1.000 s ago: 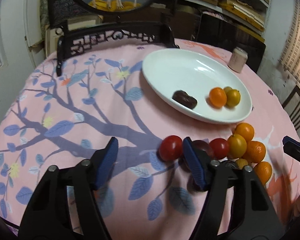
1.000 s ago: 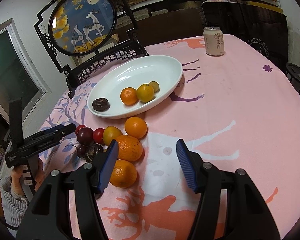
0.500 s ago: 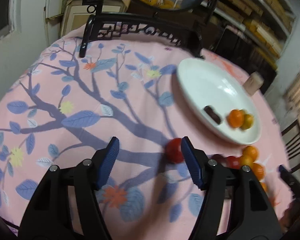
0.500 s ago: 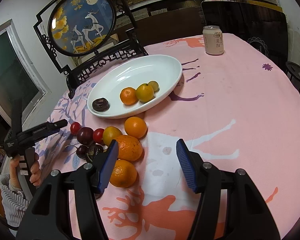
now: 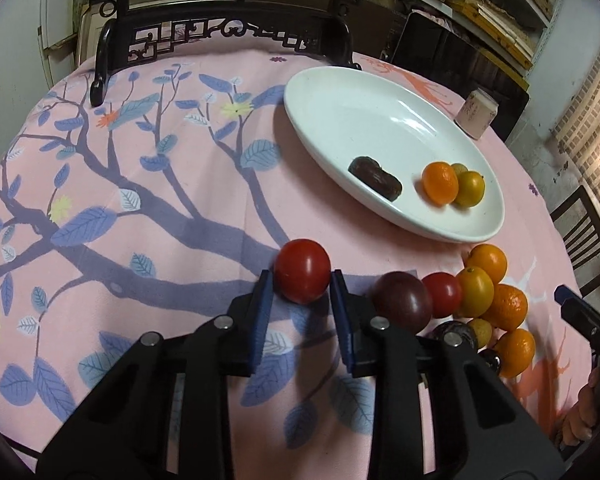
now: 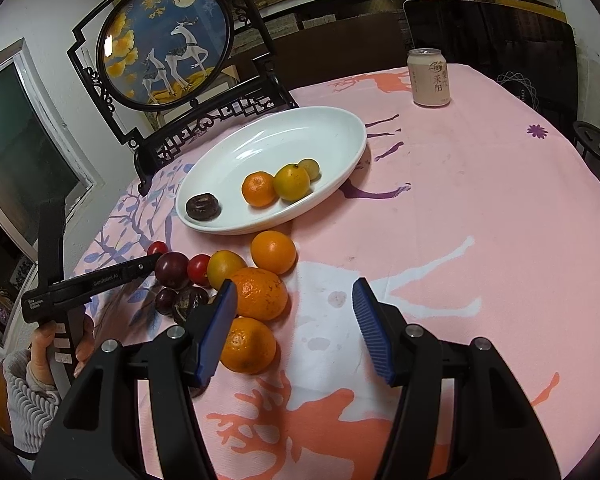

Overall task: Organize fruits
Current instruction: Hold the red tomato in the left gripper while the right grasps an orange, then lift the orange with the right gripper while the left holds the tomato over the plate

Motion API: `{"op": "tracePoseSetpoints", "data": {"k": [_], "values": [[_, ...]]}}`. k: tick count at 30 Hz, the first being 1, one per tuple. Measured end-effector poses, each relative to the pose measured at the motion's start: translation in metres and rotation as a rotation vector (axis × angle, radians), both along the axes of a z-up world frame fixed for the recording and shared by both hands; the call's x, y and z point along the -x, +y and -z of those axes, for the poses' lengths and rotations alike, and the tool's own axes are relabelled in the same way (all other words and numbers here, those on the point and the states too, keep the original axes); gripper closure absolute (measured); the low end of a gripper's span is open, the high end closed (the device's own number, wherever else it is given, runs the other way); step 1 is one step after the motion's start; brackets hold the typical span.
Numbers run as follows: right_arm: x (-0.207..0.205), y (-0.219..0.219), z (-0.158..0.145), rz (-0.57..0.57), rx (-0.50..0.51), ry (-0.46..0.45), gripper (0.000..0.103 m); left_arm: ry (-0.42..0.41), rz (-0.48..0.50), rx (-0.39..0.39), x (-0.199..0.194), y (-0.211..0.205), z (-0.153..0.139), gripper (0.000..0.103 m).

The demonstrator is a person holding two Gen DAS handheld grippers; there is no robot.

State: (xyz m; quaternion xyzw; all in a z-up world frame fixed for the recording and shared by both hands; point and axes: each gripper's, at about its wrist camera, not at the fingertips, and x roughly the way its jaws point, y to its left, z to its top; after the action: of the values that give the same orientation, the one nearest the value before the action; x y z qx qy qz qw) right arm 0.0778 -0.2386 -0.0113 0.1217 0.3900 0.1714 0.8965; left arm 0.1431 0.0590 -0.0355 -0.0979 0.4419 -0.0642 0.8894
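Observation:
My left gripper has its jaws closing tight on a red tomato, with a blue pad against each side; the tomato rests on the pink tablecloth. To its right lies a pile: a purple plum, a second tomato, a yellow fruit and several oranges. The white oval plate holds a dark fruit, an orange and two yellow fruits. My right gripper is open with only cloth between its fingers, the oranges just left of its left finger.
A drink can stands at the far side of the round table. A black carved stand with a round deer picture stands behind the plate. A chair is at the table's right edge. A person's hand holds the left gripper.
The left gripper swung away to the left, then came back with the lone red tomato between its fingers and shut on it. The right gripper has not moved.

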Motion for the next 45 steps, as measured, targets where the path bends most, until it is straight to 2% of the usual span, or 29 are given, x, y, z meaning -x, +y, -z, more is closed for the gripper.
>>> {"op": "tracePoseSetpoints", "data": {"k": [3,9,14,19,22,31,37,45], "values": [[0.0,0.0,0.001,-0.017,-0.006,0.012,0.043,-0.012,-0.037,-0.037,-0.001,0.004,0.0,0.075],[0.014,0.004,0.009,-0.096,-0.043,0.062,0.043,-0.014,-0.046,-0.053,-0.001,0.007,-0.001,0.075],[0.013,0.024,0.02,-0.156,-0.022,0.102,0.043,-0.016,-0.048,-0.052,0.001,0.006,0.0,0.075],[0.012,0.041,0.028,-0.184,0.028,0.112,0.055,-0.023,-0.043,-0.085,0.001,0.002,0.0,0.075],[0.012,0.043,0.03,-0.18,0.046,0.103,0.061,-0.028,-0.039,-0.1,0.002,0.0,0.001,0.075],[0.006,0.045,0.032,-0.185,0.053,0.088,0.061,-0.037,-0.035,-0.114,0.002,-0.001,0.001,0.075],[0.011,0.048,0.03,-0.19,0.092,0.061,0.063,-0.055,-0.026,-0.121,0.005,-0.003,-0.001,0.075],[0.011,0.036,0.026,-0.147,0.07,0.042,0.063,-0.107,-0.033,-0.106,0.014,-0.001,-0.013,0.075]]}}
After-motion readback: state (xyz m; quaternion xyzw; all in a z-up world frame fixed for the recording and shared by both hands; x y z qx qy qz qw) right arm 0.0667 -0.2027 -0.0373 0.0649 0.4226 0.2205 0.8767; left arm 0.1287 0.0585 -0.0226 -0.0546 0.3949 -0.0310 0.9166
